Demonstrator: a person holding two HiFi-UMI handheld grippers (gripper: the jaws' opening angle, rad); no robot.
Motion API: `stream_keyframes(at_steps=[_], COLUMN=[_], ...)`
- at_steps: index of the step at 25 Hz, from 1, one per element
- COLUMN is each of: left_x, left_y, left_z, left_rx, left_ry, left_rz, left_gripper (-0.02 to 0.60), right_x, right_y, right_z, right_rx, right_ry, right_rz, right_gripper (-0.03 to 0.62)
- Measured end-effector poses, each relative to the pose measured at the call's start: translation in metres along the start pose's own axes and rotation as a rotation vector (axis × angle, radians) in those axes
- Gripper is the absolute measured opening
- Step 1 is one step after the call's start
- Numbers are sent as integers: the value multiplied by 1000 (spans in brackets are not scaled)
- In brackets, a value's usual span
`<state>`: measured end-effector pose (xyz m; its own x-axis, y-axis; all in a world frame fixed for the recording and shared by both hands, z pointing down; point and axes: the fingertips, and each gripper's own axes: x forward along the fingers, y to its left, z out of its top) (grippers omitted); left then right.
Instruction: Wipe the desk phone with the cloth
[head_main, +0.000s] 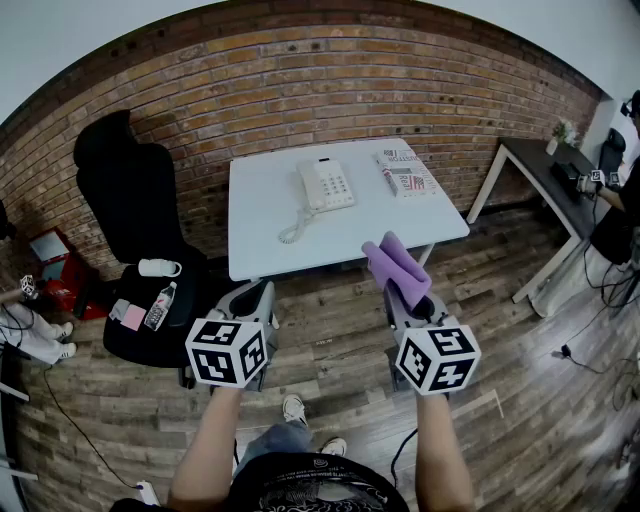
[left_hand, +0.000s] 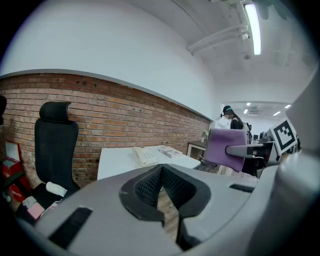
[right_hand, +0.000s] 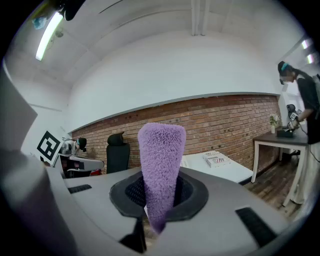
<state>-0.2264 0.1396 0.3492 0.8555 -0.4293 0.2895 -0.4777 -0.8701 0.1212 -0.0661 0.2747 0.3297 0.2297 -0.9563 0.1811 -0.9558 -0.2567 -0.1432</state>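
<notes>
Purple fleece cloth (head_main: 395, 265) held ready, short of the white push-button desk phone (head_main: 325, 185).

Right gripper (head_main: 408, 300) has its jaws closed on the folded cloth, which stands up out of them and leans toward the white rectangular table (head_main: 265, 245). Left gripper (head_main: 252, 300) has its jaws together with nothing between them. Both hover over the wood-plank floor (head_main: 330, 320), shy of the table's near edge. The phone sits mid-table, well apart from both and ahead and left of the cloth. Its long axis runs away from the person, handset (head_main: 305, 188) on its left side, coiled cord (head_main: 293, 228) trailing toward the near edge. The right gripper looks nearer, so the wipe likely calls for a reach forward and slightly left.
</notes>
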Motion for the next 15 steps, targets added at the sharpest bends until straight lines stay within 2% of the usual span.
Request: stream_keyframes(at_steps=[7, 15], left_x=[14, 61], left_y=[-5, 0], left_z=[-3, 3], left_rx=[-2, -15], left_ry=[7, 12], left_rz=[-4, -30], left_gripper=[5, 5], right_x=[7, 38], right_y=[-7, -26], right_z=[-6, -7], right_rx=[-5, -16], right_ry=[15, 43], right_rz=[21, 30], right_gripper=[44, 44])
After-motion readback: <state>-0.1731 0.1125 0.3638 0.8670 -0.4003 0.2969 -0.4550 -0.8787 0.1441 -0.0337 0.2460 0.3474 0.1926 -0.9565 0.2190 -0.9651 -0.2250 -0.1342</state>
